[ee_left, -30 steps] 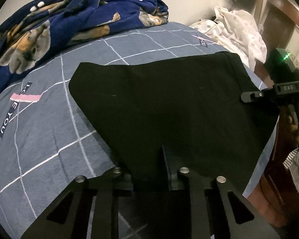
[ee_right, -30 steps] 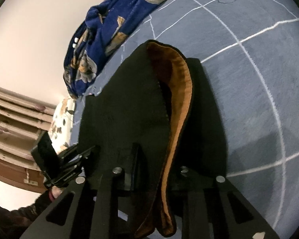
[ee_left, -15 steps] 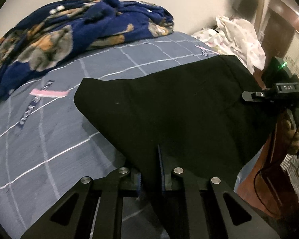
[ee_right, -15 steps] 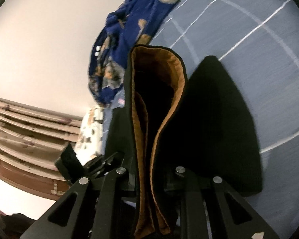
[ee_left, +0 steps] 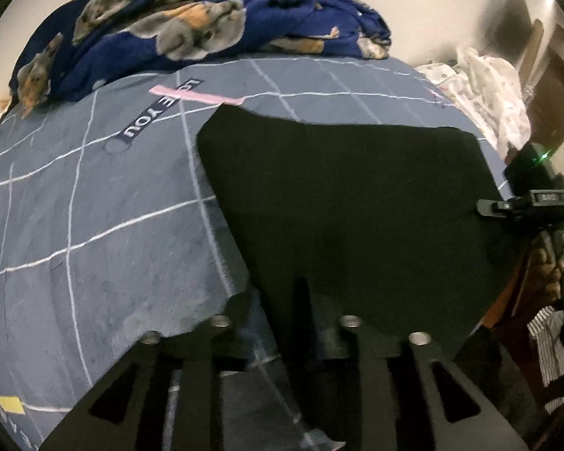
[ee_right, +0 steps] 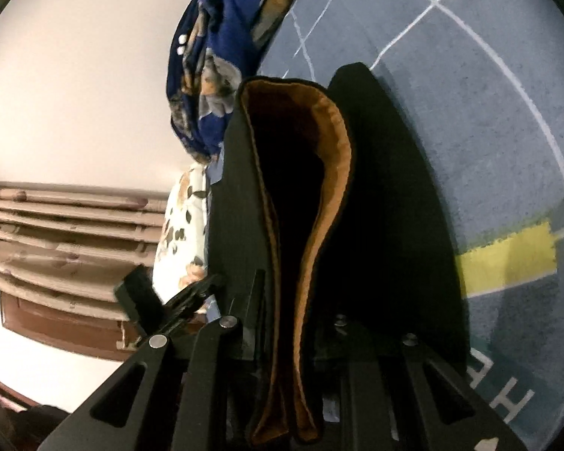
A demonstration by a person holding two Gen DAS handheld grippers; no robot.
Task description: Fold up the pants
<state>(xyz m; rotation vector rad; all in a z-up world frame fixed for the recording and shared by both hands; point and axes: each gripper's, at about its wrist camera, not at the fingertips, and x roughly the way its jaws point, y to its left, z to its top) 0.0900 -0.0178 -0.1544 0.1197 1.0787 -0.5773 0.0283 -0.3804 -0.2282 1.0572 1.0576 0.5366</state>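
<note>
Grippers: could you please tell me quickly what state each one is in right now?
Left gripper: open, its jaws have just been opening; an edge of the pants lies loose between them.
Right gripper: shut on the folded pants.

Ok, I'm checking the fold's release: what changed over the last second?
The left tool has just been opening its jaws, with the edge of the pants loose between them. Both tools carried the pants sideways across the bed. The right tool stays clamped on their orange-lined edge.

Black pants, lined in orange-brown, are spread folded on the blue checked bed, waistband lifted.
</note>
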